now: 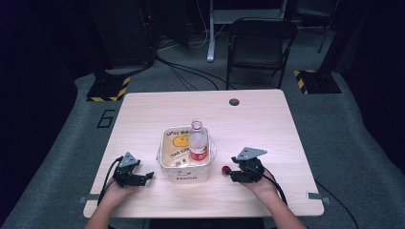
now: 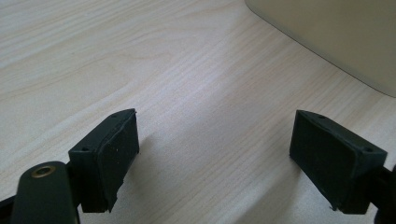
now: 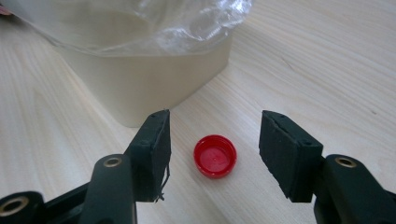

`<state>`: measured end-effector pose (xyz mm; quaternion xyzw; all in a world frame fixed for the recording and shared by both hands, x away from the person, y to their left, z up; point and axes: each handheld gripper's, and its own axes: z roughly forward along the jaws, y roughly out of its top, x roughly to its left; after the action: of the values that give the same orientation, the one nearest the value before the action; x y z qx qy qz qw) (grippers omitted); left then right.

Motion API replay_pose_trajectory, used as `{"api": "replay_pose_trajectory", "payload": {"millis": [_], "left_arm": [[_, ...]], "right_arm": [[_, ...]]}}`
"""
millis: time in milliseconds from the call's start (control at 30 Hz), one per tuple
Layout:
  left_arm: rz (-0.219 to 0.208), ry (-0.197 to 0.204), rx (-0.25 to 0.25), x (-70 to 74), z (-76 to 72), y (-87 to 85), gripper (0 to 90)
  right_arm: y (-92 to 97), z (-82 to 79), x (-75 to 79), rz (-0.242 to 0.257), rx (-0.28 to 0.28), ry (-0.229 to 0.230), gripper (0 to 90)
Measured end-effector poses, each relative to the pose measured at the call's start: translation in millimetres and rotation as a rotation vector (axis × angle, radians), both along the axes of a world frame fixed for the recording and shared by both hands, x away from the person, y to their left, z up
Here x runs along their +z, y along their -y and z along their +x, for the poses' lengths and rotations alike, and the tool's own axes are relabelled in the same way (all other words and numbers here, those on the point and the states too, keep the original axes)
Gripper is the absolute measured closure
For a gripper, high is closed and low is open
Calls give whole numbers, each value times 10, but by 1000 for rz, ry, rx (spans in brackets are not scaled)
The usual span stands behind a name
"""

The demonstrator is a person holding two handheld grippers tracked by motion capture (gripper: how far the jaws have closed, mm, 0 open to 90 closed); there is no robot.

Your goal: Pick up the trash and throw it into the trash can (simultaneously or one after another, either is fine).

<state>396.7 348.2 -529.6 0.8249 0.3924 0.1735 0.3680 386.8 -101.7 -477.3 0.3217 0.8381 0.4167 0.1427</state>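
Right gripper (image 3: 214, 154) sits low over the table (image 1: 143, 114) with its jaws part open around the red cap (image 3: 215, 156), one pad (image 3: 156, 149) on each side and neither touching it yet. That cap lies top down on the wood just beside the bin (image 3: 140, 88), on the side nearer the right hand (image 1: 260, 183).

To take the cap well, I would keep it centred between the pads, bring them down until they nearly meet the wood, and close evenly on its ribbed edge. It is low and light, so a lopsided squeeze would likely flick it away or push it against the bin wall.

Left gripper (image 2: 215, 154) rests on the other side of the bin, jaws wide apart with bare table between them.

Counted: one cap, one uncapped bottle (image 1: 197, 142) standing in the bin, one bin with a clear bag (image 3: 187, 28) lining it, two grippers, two hands. Beyond the table stands one dark chair (image 1: 258, 47).
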Motion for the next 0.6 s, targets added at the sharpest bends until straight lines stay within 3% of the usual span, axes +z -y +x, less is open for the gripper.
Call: {"api": "replay_pose_trajectory", "payload": {"millis": [367,600], "left_arm": [[0,0,0,0,0,0,156],[-2,0,2,-1,-1,2,155]], "right_arm": [[61,140,-197,-11,-14,-64,489],[33,160,-248,5,-9,-62,488]]}}
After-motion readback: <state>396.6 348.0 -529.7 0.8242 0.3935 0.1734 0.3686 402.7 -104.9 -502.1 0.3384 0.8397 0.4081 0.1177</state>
